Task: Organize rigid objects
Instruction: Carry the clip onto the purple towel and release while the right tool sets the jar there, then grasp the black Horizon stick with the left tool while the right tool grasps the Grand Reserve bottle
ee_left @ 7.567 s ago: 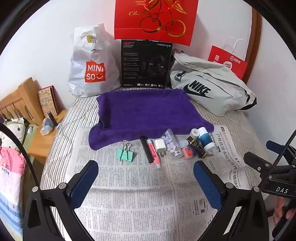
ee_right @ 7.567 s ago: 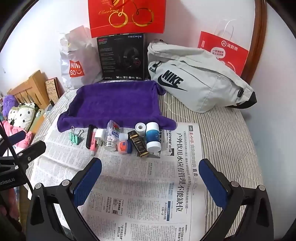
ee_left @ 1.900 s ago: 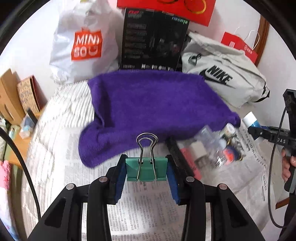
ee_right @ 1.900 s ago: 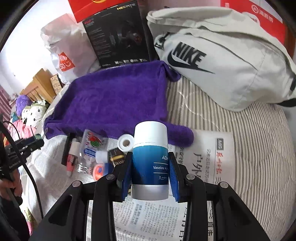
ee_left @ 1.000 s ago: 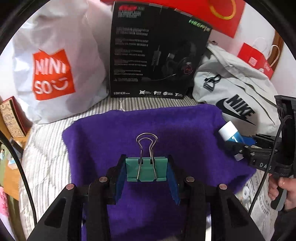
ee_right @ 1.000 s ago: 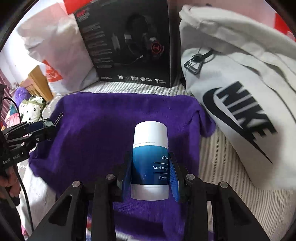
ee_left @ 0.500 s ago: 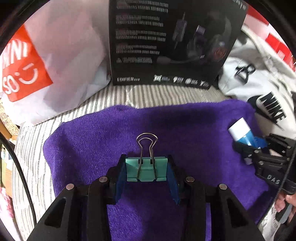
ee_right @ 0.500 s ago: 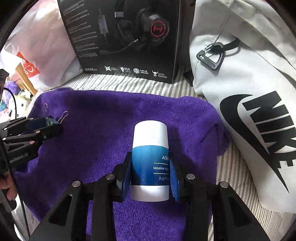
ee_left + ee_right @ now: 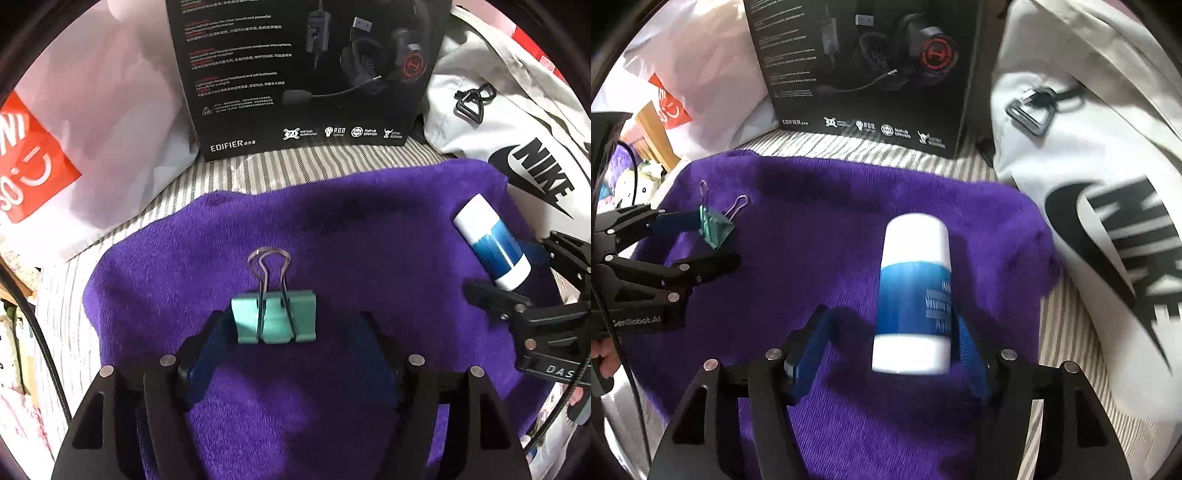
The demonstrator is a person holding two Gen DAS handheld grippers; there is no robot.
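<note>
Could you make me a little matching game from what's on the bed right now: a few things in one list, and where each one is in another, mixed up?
Things:
1. green binder clip
2. blue and white bottle
3. headset box
4. Nike bag

Places:
A. standing upright behind the purple towel
B. between the left gripper's open fingers
C. off the towel's right edge
D. between the right gripper's open fingers

Pairs: 1-B, 2-D, 3-A, 4-C

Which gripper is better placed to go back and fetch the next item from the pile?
Left, marginally. The left gripper is open with the green binder clip lying free on the purple towel. The right gripper is open too, but the blue-and-white bottle leans on one finger.
</note>
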